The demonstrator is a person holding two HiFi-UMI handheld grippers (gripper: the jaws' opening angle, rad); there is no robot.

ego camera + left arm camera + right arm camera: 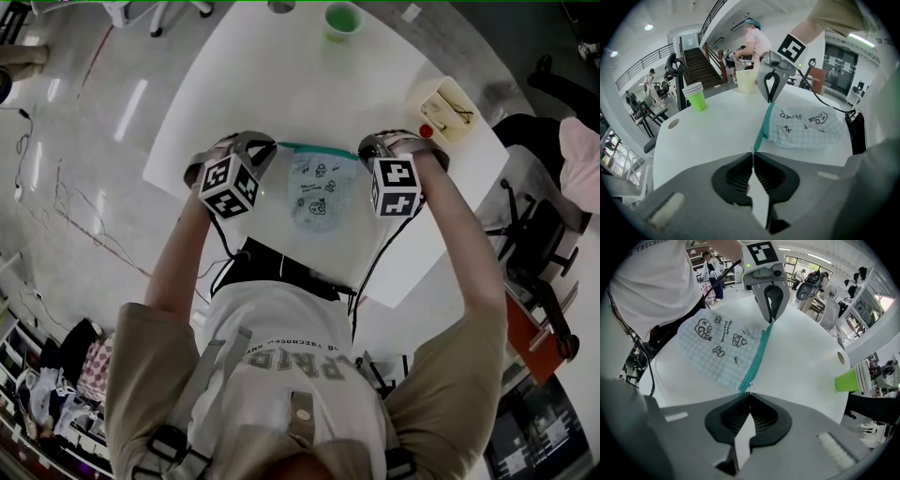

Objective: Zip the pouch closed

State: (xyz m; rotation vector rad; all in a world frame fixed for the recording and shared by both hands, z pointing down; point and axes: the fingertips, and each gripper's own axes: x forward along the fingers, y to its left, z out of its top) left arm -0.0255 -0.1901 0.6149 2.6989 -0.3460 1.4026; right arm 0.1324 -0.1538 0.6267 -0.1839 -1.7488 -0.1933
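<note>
Teal pouch zip is held taut for closing, left tongs and right tongs each clamped on one end.

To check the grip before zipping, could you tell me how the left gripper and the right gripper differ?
In the head view the left gripper pinches the left end of the teal zipper on the pouch; the right gripper pinches the right end. The left gripper's marker cube shows turned cornerwise, the right gripper's almost square-on. Both have their jaws shut, with the zipper stretched between them.
</note>
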